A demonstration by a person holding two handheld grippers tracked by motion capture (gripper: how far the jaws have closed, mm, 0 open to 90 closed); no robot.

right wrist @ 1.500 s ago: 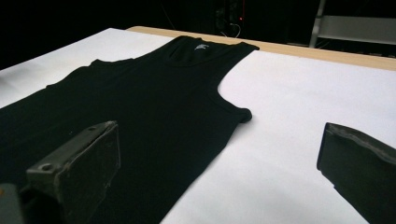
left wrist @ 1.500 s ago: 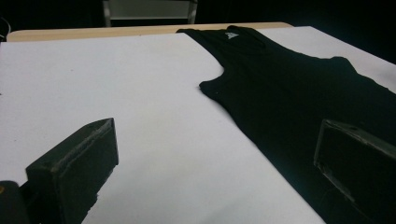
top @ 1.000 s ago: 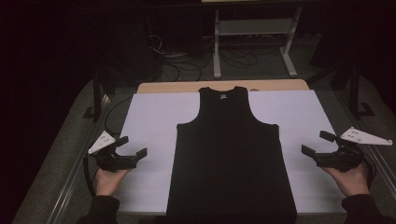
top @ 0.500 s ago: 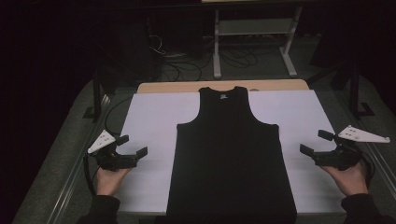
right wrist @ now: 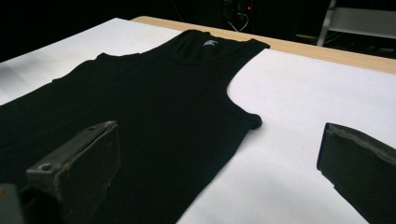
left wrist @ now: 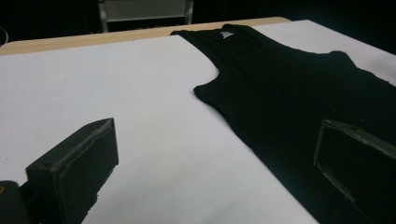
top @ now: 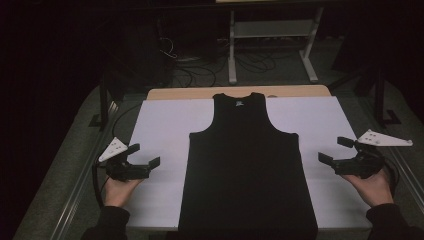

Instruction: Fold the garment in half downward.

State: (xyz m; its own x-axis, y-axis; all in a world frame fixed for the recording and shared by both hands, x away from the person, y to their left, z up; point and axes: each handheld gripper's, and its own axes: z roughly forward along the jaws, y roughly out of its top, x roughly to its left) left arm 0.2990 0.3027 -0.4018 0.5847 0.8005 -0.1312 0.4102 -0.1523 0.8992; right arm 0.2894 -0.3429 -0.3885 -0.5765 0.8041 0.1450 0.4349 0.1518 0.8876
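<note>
High view: black tank top (top: 247, 165) lies flat on desk (top: 160, 120), untouched; left gripper (top: 144, 156) and right gripper (top: 334, 151) flank it, jaws released. Nothing started.

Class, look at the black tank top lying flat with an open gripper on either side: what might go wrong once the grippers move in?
1. The tank top lies flat on the white sheet, so fingers might pinch the sheet too.
2. The left gripper and right gripper sit apart from its side edges; uneven grasps could skew the cloth.
3. Grabbing one layer might wrinkle it.
</note>
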